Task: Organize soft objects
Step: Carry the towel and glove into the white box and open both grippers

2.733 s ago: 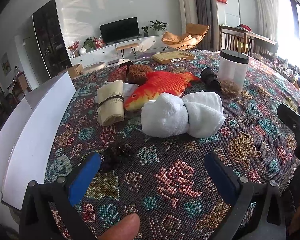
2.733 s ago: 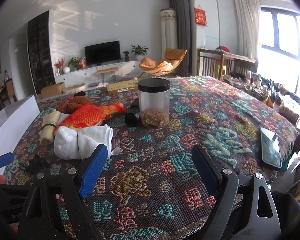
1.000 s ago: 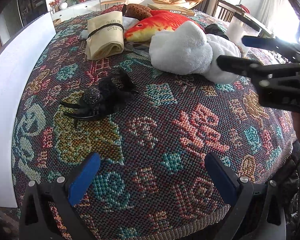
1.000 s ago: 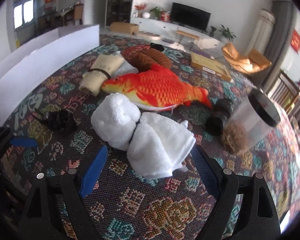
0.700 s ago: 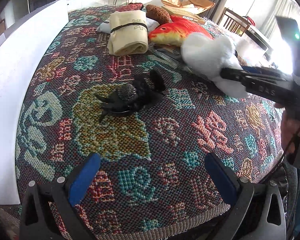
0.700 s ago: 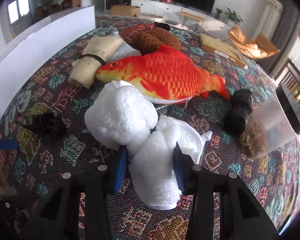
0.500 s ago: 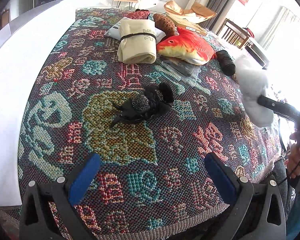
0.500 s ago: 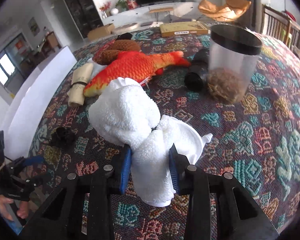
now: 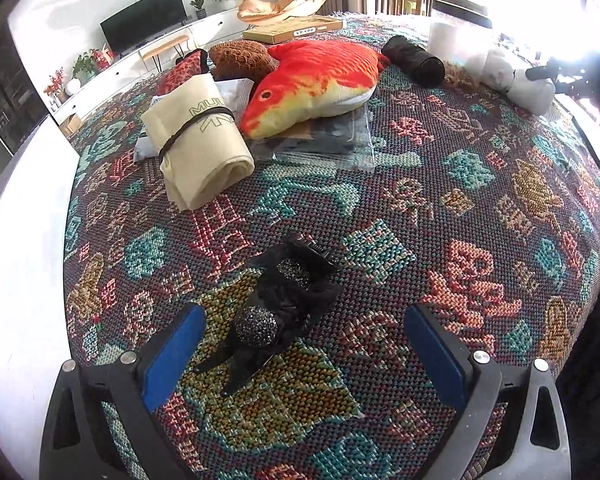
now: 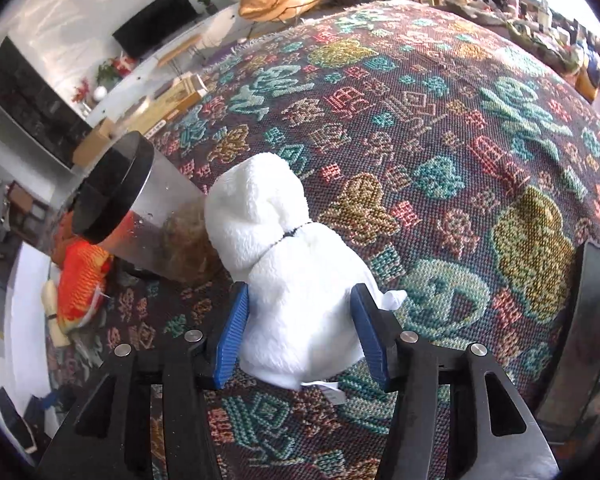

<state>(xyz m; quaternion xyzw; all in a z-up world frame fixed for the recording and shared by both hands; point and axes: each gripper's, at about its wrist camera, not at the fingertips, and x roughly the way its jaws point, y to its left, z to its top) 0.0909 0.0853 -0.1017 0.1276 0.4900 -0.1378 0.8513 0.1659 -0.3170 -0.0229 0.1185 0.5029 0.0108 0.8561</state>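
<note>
While tilted steeply down, right hand-held gripper (image 10: 300,332) straddles white towel (image 10: 288,264).

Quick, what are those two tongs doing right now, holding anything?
Left tongs: open, empty, over the black hair accessory.
Right tongs: just been opening; the white towel bundle sits between them, pads apparently no longer pressing it.

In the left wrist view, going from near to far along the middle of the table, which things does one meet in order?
Black hair accessory → clear plastic bag → orange fish plush → brown knitted cushion → flat cardboard box.
</note>
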